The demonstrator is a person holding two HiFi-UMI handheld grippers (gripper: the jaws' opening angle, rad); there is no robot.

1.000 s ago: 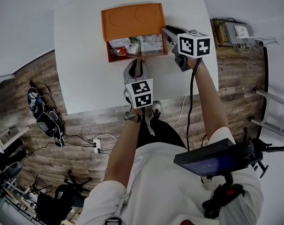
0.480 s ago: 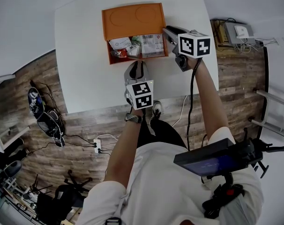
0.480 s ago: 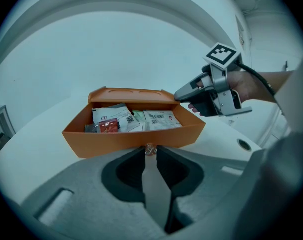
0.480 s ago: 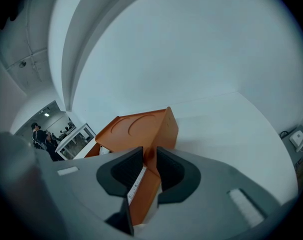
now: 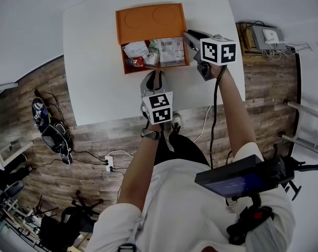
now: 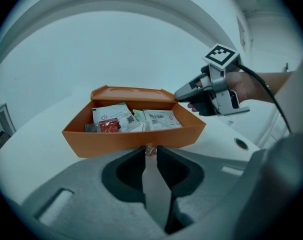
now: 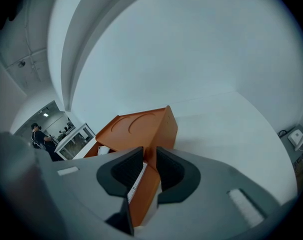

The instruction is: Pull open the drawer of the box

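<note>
- Pulled-out drawer (image 6: 131, 140) juts from the orange box (image 5: 151, 20) on the white table (image 5: 91, 62); its knob (image 6: 150, 148) is tiny and hard to make out.
- The left gripper (image 6: 150, 153) pinches the knob between its jaw tips.
- The right gripper (image 7: 150, 164) straddles the box's right front corner, jaws closing on the wall.
- Loose packets (image 6: 134, 118) fill the drawer; print unreadable.

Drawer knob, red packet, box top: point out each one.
drawer knob (image 6: 150, 149), left gripper view, its rounded face.
red packet (image 6: 110, 125), left gripper view, its middle.
box top (image 5: 150, 20), head view, between its round dents.
</note>
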